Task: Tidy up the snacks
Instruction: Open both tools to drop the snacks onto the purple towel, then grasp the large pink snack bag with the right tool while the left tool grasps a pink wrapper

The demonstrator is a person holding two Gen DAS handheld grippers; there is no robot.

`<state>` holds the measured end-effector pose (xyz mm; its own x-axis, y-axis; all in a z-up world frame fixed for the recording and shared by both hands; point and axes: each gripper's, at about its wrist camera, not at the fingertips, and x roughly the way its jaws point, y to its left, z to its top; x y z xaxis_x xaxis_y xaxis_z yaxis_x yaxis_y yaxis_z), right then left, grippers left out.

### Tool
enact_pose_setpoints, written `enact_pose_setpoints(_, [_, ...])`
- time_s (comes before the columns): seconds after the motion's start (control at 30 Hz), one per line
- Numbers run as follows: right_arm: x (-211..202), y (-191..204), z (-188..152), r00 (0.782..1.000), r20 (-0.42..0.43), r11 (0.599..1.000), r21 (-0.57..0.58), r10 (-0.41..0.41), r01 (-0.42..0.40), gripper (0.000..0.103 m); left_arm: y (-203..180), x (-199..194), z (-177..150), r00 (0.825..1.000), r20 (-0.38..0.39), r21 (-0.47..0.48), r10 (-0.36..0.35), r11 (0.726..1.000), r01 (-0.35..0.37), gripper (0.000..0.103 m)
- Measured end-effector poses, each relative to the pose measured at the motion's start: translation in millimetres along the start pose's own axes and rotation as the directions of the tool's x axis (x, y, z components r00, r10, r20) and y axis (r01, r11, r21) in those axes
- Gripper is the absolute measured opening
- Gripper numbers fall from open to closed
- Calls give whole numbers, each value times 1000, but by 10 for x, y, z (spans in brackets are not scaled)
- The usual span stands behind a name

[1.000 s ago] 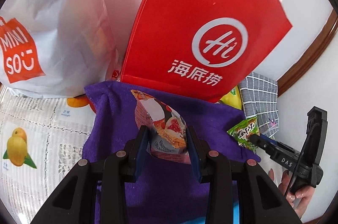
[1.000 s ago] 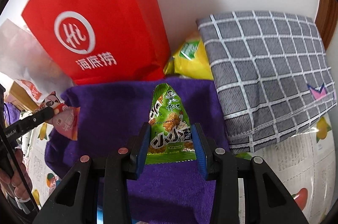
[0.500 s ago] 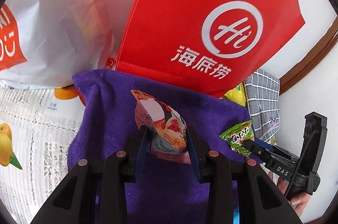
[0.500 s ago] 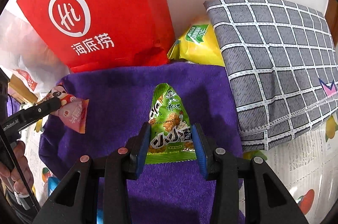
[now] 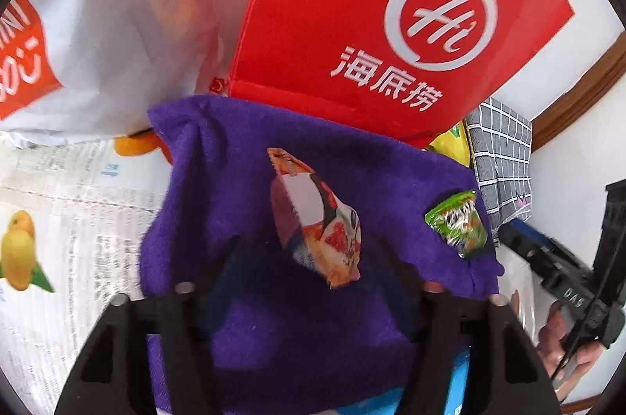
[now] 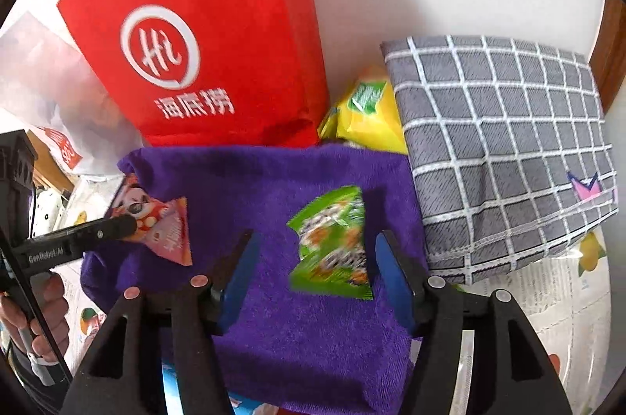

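Both of your hand-held grippers are spread wide, so this is the release step, and the job is to let each packet settle cleanly. Your left hand-held gripper (image 5: 309, 270) has its jaws well apart around the pink snack packet (image 5: 317, 219), which stands tilted between them over the purple towel (image 5: 242, 172); I cannot tell whether it already rests on the cloth. Your right hand-held gripper (image 6: 313, 274) is just as wide, with the green snack packet (image 6: 332, 247) blurred between its blue pads (image 6: 393, 278) and touching neither.

Hold both tools level and let the packets come to rest before you draw back. Pull straight backward along the fingers, not sideways, so that a pad does not catch a crinkled edge and drag the packet off the towel. Keep the two packets apart, pink to the left, green to the right.

Beyond the towel stand the red paper bag (image 5: 371, 16), the yellow packet (image 6: 364, 114) and the grey checked cloth (image 6: 500, 141); stay clear of them.
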<state>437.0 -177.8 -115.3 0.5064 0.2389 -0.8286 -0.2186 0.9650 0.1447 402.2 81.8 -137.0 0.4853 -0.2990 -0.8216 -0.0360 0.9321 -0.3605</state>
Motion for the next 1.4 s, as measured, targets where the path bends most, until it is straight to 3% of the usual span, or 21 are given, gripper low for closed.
enact_pose_setpoints(0.37, [-429, 168, -18, 993, 113, 998, -55, -24, 31, 61, -40, -527, -295, 991, 50, 59, 127, 990, -130, 74])
enact_pose_setpoints(0.7, [-788, 210, -415, 986, 160, 998, -43, -44, 52, 62, 8, -1006, -768, 993, 89, 19, 81, 996, -83, 75])
enact_pose_setpoints(0.97, [-1105, 98, -921, 987, 135, 995, -28, -89, 94, 64, 41, -1371, -1142, 985, 148, 12, 87, 996, -90, 75])
enact_pose_setpoints(1.2, [-1337, -249, -1391, 994, 92, 995, 88, -61, 53, 68, 49, -1478, -1394, 986, 145, -3, 81, 997, -81, 75])
enact_pose_setpoints(1.4, [-1241, -365, -1701, 999, 28, 987, 157, -31, 26, 68, 46, -1516, -1589, 989, 141, -14, 53, 999, -51, 75])
